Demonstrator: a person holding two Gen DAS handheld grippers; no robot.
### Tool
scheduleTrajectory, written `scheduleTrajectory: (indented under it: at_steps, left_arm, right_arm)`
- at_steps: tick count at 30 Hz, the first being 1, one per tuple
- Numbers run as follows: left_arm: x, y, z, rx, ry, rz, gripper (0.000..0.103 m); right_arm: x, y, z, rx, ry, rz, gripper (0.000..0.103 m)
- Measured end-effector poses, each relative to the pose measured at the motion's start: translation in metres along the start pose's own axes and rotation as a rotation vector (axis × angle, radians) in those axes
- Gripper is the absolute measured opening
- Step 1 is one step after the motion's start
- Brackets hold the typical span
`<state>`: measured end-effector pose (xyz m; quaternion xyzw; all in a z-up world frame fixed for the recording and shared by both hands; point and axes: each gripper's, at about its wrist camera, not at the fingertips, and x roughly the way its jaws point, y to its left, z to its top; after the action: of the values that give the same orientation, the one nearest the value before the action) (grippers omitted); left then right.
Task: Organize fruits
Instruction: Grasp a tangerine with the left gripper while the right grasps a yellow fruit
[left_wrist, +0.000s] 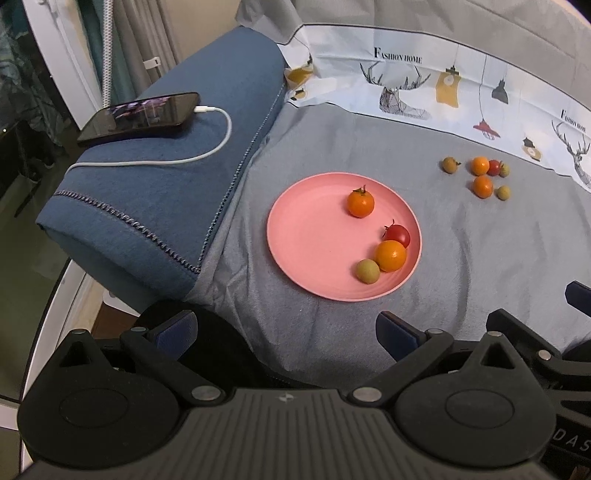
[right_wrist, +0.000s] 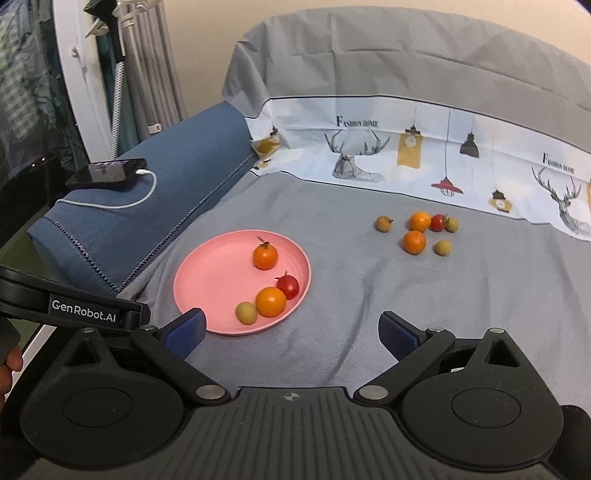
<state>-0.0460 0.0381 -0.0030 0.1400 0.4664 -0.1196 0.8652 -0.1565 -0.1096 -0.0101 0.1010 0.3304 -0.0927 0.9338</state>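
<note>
Far left, a phone (right_wrist: 110, 170) charges on the blue armrest (right_wrist: 166, 192). Moving right, the pink plate (right_wrist: 207, 280) already carries four fruits, three clustered at its 5 o'clock rim. The left hand-held gripper (left_wrist: 291, 332) hangs back, fingers spread and empty. The right hand-held gripper (right_wrist: 291, 332) does too, jaws wide apart, nothing between them. Further right, at 1 o'clock from the plate, six loose fruits (right_wrist: 417, 230) wait on the grey cover (right_wrist: 369, 332). The nearest orange one (right_wrist: 414, 242) looks the sensible pick. Best approach, I'd say: come down from above, straddle it cleanly, squeeze gently, since these likely bruise and roll. Set it in the bare left half of the plate.
</note>
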Motion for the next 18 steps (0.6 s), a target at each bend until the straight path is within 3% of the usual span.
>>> scheduleTrajectory:
  at_steps: [9, 18]
  left_arm:
    - [0.019, -0.031, 0.022, 0.065, 0.030, -0.003, 0.103]
    - [0.051, -0.070, 0.053, 0.108, 0.066, -0.024, 0.103]
  right_arm:
    - [0.017, -0.036, 0.002, 0.074, 0.022, -0.040, 0.099]
    - [0.044, -0.093, 0.007, 0.157, 0.026, -0.137, 0.099]
